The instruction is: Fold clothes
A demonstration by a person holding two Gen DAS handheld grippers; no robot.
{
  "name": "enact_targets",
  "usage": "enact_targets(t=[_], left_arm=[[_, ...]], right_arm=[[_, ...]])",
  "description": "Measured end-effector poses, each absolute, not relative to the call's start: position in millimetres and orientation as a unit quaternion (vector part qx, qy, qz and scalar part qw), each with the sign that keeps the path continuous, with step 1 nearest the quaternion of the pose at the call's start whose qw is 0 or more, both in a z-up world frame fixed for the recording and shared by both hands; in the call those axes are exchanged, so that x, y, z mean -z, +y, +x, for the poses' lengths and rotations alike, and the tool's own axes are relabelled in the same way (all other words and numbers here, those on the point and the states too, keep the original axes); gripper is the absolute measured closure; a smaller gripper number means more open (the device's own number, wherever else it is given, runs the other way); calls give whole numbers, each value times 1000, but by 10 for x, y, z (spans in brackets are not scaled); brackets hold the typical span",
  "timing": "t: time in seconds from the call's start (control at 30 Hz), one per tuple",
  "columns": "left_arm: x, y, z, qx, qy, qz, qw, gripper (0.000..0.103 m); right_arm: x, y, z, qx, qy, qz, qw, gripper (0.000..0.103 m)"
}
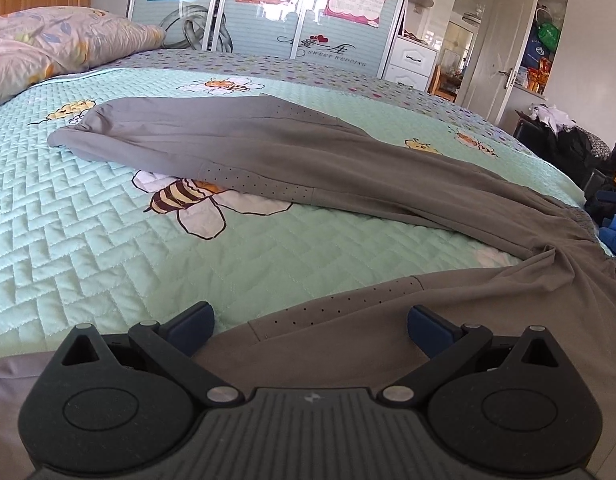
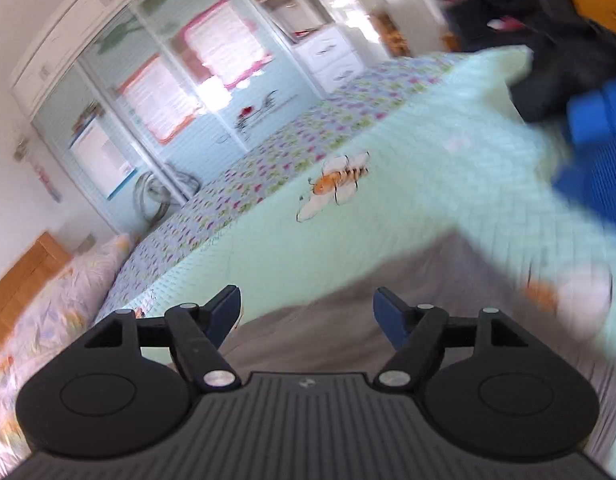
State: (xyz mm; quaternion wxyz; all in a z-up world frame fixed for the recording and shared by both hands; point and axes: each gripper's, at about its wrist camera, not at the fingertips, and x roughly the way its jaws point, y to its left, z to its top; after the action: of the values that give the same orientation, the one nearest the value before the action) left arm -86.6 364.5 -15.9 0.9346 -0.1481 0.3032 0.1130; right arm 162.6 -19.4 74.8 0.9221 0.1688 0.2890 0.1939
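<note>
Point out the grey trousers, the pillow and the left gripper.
Grey fabric trousers (image 1: 292, 152): left wrist view, far leg.
Floral pillow (image 1: 80, 36): left wrist view, top face.
Left gripper (image 1: 311, 326): left wrist view, between open fingers.

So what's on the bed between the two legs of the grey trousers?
In the left wrist view, only green quilted bedspread with a big printed bee lies between the grey trousers' legs.

bare quilt (image 1: 88, 240) lies between the grey trousers (image 1: 308, 152) legs. pillows (image 1: 68, 36) block the far left corner.
</note>
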Motion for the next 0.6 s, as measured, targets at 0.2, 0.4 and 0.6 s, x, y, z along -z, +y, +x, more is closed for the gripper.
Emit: enact_targets(t=[0.2,0.4,0.6], left_arm=[[172,3709,-865,-114,288,-170,935,0],[187,3730,-864,-113,281,-180,936,0],[199,3751,-854,-110,275,-189,936,0]], right_arm=[[-708,639,1798,-262,285,-90,918,28],[-426,1176,2002,-304,296,-162,891,28],[-242,1483,1975,-354,299,-219,859,28]])
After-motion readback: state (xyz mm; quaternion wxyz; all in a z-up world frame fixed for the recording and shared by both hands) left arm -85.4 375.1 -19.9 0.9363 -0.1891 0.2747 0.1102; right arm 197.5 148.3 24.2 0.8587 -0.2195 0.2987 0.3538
